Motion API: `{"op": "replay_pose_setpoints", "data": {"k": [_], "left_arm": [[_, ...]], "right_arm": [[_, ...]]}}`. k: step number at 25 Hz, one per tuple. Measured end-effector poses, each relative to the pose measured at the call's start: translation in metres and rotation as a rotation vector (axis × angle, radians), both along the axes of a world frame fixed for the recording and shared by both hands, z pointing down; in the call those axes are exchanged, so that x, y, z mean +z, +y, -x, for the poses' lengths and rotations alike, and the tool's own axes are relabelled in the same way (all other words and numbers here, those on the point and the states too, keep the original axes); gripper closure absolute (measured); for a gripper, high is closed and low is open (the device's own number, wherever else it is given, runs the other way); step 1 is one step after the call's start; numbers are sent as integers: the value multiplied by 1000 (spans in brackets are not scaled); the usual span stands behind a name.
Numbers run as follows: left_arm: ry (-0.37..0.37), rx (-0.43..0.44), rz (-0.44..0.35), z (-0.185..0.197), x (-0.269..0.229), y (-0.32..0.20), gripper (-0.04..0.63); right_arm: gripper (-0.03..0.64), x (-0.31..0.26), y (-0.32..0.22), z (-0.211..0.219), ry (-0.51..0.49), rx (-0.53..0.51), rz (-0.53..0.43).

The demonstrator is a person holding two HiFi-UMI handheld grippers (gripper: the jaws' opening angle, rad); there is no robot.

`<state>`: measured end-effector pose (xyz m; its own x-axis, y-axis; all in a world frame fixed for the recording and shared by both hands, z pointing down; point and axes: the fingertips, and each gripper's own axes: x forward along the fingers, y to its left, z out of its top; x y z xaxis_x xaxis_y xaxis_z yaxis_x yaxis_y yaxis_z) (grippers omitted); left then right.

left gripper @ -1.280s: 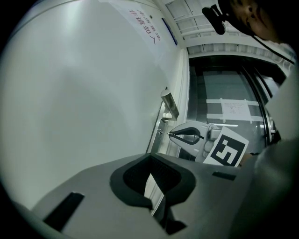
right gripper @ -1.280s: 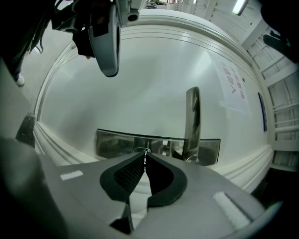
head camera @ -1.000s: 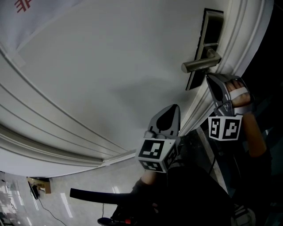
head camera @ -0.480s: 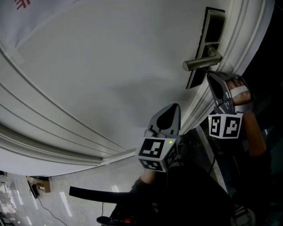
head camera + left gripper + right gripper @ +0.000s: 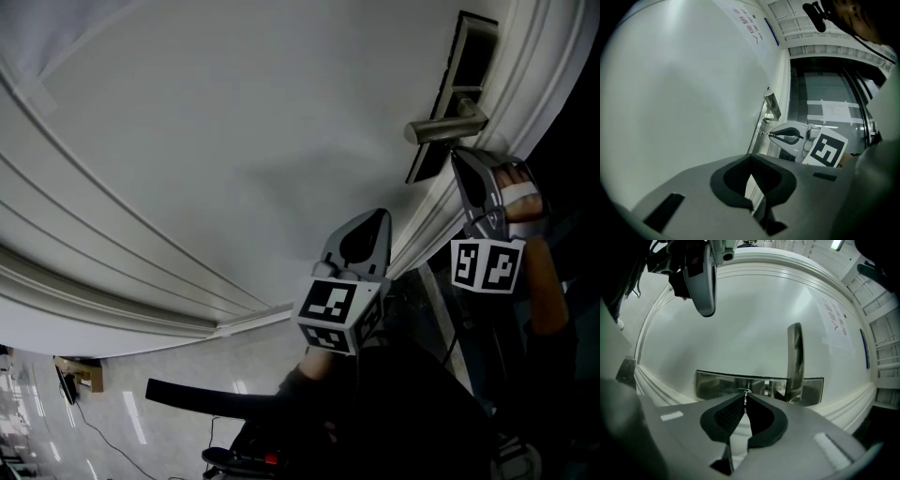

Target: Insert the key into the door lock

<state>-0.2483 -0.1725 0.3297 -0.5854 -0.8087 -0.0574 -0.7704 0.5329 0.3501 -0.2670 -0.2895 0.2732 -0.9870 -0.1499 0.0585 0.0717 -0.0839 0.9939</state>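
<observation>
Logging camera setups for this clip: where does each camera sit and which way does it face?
Head view: on the person's head, looking down at the door and lever handle; left gripper, right gripper and a hand show.
Left gripper view: rides the left gripper, facing along the door; shut jaws show.
Right gripper view: rides the right gripper, facing the lock plate; jaws grip the key.
Shared: all show the handle.

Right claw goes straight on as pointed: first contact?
Probably the lock plate, beside the door handle: the key pinched in the right claw points at its keyhole, seemingly almost touching; depth unclear.
</observation>
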Motion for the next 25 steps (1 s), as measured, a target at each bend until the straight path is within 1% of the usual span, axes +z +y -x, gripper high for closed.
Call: {"op": "replay_pose_setpoints", "data": {"k": [9,15,20,25], "left_arm": [[17,-6,0,6,2,0,595],[4,5,-1,6,2,-6,595],[32,20,16,5,9,-8,595],[20,10,9,9,8,-5,595]], "right_arm": [[603,-1,1,1,-3,-6,0],[603,0,0,1,-4,-9,-4],[603,1,0,3,-3,-2,-9],[603,0,0,3,-4,0,-8]]}}
